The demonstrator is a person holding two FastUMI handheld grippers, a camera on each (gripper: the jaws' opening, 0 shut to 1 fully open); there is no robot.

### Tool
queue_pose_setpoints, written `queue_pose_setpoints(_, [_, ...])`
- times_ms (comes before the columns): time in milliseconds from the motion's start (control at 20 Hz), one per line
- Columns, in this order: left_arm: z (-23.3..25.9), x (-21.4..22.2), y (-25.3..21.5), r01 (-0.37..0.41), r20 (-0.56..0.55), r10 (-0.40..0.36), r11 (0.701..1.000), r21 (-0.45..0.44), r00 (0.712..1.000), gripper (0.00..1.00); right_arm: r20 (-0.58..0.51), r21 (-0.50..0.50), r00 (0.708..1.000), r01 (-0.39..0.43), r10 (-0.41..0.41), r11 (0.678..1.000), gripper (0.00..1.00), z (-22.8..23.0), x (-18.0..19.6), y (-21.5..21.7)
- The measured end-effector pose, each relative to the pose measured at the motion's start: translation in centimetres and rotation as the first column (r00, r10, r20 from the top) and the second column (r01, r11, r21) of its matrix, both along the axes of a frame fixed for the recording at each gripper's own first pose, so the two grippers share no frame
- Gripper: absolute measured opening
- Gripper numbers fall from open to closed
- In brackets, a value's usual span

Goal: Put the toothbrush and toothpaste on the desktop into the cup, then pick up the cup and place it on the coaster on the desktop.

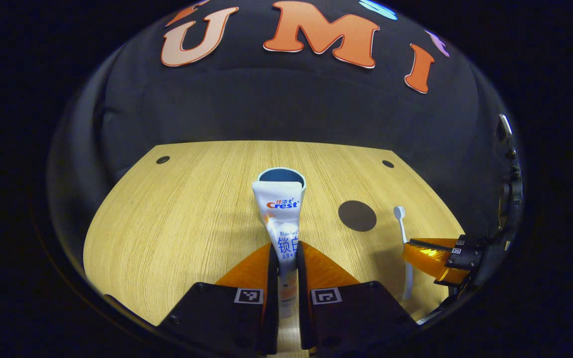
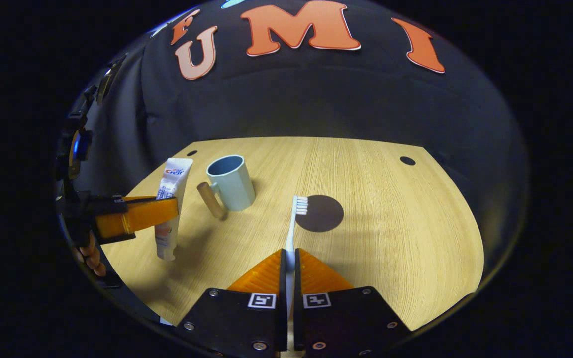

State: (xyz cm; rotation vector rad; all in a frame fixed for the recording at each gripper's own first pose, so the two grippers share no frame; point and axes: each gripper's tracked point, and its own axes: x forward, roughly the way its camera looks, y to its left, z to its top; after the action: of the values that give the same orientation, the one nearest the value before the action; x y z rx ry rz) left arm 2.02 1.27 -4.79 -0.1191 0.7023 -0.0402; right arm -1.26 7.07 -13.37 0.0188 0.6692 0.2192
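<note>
My left gripper [image 1: 286, 248] is shut on the white toothpaste tube [image 1: 277, 199], which stands upright with its cap end down, close over the desktop. Right behind the tube is the pale blue cup [image 1: 281, 175]. In the right gripper view the tube [image 2: 173, 174] and left gripper [image 2: 169, 211] are left of the cup [image 2: 231, 183], whose wooden handle [image 2: 210, 200] points toward them. My right gripper [image 2: 289, 253] is shut on the white toothbrush [image 2: 294, 223], bristle end forward near the dark round coaster [image 2: 322, 214]. The left gripper view shows the right gripper [image 1: 411, 248], toothbrush [image 1: 400, 219] and coaster [image 1: 357, 215].
The light wooden desktop [image 2: 391, 238] has small dark holes near its far corners [image 2: 407, 160]. The black cloth wall rises close behind its far edge. A hand [image 2: 90, 256] holds the left gripper at the desktop's left edge.
</note>
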Motion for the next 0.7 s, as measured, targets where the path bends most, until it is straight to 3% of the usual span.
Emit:
queue_pose_setpoints(350, [3.9, 1.9, 0.9, -0.009, 0.130, 0.011, 1.000, -0.015, 0.991, 0.21, 0.127, 0.017, 0.992, 0.009, -0.011, 1.000, 0.05, 3.9, 1.2, 0.5])
queue_pose_setpoints(700, [8.1, 5.2, 1.5, 0.021, 0.302, -0.017, 1.000, -0.009, 0.953, 0.21, 0.238, 0.014, 0.971, 0.013, -0.016, 1.000, 0.06, 7.0, 2.4, 0.6])
